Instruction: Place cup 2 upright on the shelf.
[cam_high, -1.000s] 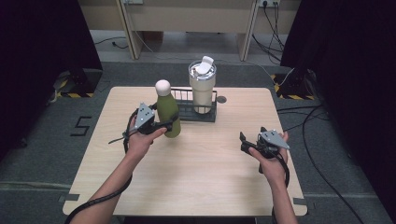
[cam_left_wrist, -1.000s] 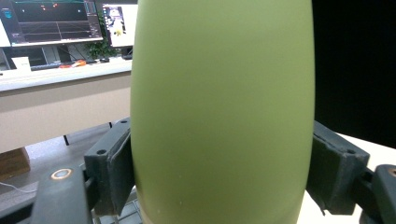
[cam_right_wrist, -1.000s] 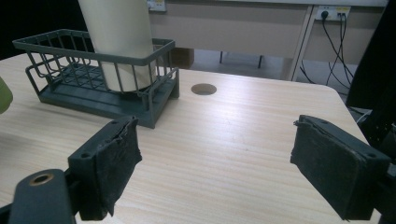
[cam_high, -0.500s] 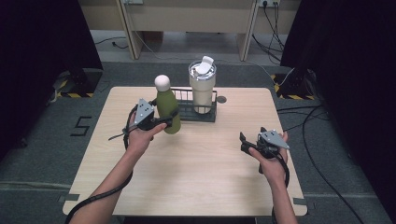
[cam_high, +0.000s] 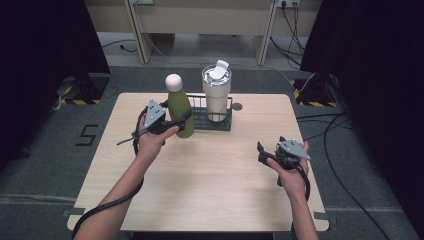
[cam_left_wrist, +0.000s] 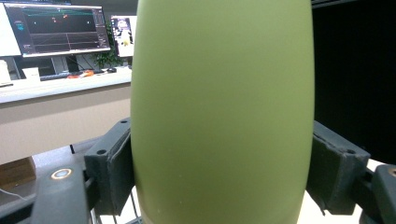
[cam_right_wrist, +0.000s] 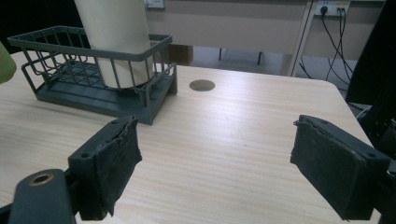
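A green bottle (cam_high: 178, 107) with a white round cap stands upright in my left gripper (cam_high: 181, 121), just left of a dark wire basket (cam_high: 222, 123). In the left gripper view the bottle (cam_left_wrist: 222, 102) is wedged between both pads (cam_left_wrist: 114, 172), and the gripper (cam_left_wrist: 224, 182) is shut on its lower body. A cream tumbler (cam_high: 217, 95) with a flip lid stands inside the basket. My right gripper (cam_high: 260, 153) hovers low over the right side of the table, open, with nothing between its jaws (cam_right_wrist: 219, 163).
The light wooden table (cam_high: 210, 190) has a round cable hole (cam_high: 237, 106) behind the basket. In the right gripper view the basket (cam_right_wrist: 161, 88) and the tumbler (cam_right_wrist: 116, 37) sit ahead to the left. Dark curtains flank the table; cables lie on the floor at right.
The left gripper has lifted the green bottle a little and brought it slightly nearer the basket. The right gripper has stayed where it was.
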